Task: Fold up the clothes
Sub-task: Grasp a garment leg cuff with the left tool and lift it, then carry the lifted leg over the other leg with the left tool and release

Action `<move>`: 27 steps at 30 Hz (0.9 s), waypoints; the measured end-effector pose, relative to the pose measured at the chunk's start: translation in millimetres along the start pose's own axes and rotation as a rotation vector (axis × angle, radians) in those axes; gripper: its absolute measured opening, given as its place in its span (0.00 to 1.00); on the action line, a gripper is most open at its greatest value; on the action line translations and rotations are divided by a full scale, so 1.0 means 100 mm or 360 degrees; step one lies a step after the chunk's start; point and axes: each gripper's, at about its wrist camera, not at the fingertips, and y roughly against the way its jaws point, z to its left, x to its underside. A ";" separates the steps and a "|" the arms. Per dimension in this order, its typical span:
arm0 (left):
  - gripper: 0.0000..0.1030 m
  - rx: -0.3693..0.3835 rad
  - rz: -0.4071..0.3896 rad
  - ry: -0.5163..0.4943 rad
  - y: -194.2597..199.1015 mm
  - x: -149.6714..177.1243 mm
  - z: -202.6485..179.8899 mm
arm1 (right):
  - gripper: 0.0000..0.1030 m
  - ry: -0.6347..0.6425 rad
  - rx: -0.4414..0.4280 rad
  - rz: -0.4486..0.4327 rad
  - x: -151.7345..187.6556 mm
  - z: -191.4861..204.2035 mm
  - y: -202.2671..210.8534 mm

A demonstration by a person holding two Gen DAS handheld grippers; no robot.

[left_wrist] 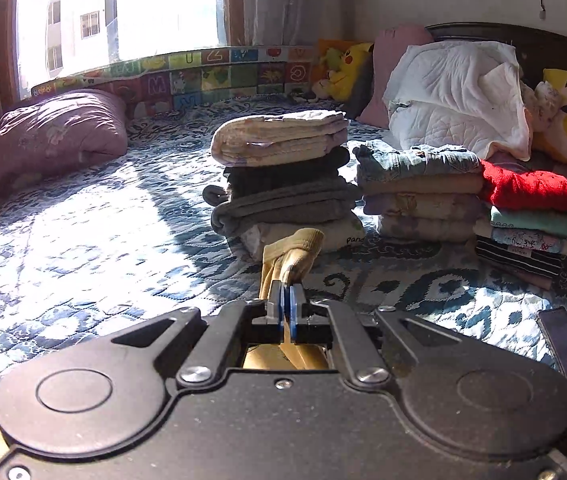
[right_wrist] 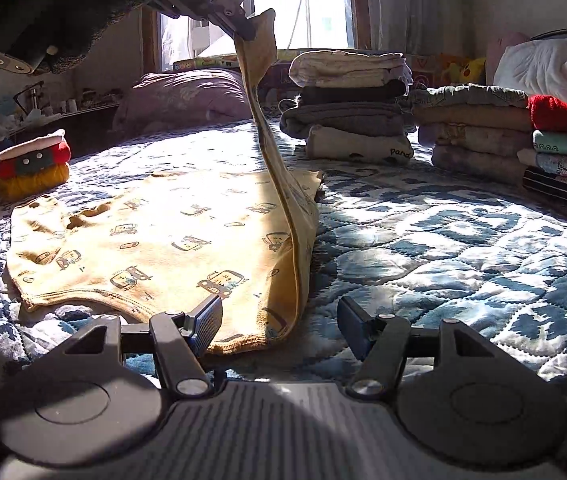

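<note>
Yellow printed garment [right_wrist: 155,236] lies spread on the quilted bed [right_wrist: 443,240], filling the right wrist view from nine o'clock to the centre, with its right edge lifted off the quilt. At nine o'clock, beyond the garment's far left end, sits a small red and yellow plush toy [right_wrist: 33,168], apart from the cloth. Up at eleven o'clock the left gripper [right_wrist: 249,34] is clamped on the sleeve cuff [left_wrist: 297,252], and from there the fabric hangs in a long, narrow strip down to the bed (thin knit, by the look of it: light, limp, prone to sag and twist). In the left wrist view the blue pads [left_wrist: 286,304] are pressed together on that cuff. At six o'clock the right gripper [right_wrist: 279,324] hovers with its jaws spread wide and empty, the hem corner lying just between them. That hem seam looks like the sound place to pinch, since it is doubled and should not stretch. From one to three o'clock stand the folded stacks [right_wrist: 351,108], well apart from the garment.
</note>
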 end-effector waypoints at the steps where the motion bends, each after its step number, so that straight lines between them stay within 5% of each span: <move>1: 0.01 -0.0012 -0.0008 0.0019 0.04 0.02 0.09 | 0.61 0.0015 0.0010 0.0007 0.00 0.02 -0.02; 6: 0.02 -0.0076 -0.0017 0.0077 0.18 0.10 0.50 | 0.57 0.0080 0.0032 0.0040 0.02 0.11 -0.11; 19: 0.02 -0.0182 -0.0067 0.0248 0.52 0.48 1.25 | 0.06 0.0348 -0.0035 -0.0010 0.05 0.43 -0.12; 27: 0.02 -0.0325 -0.0027 0.0375 0.58 0.83 1.75 | 0.05 0.0585 -0.0085 -0.0084 0.07 0.74 -0.06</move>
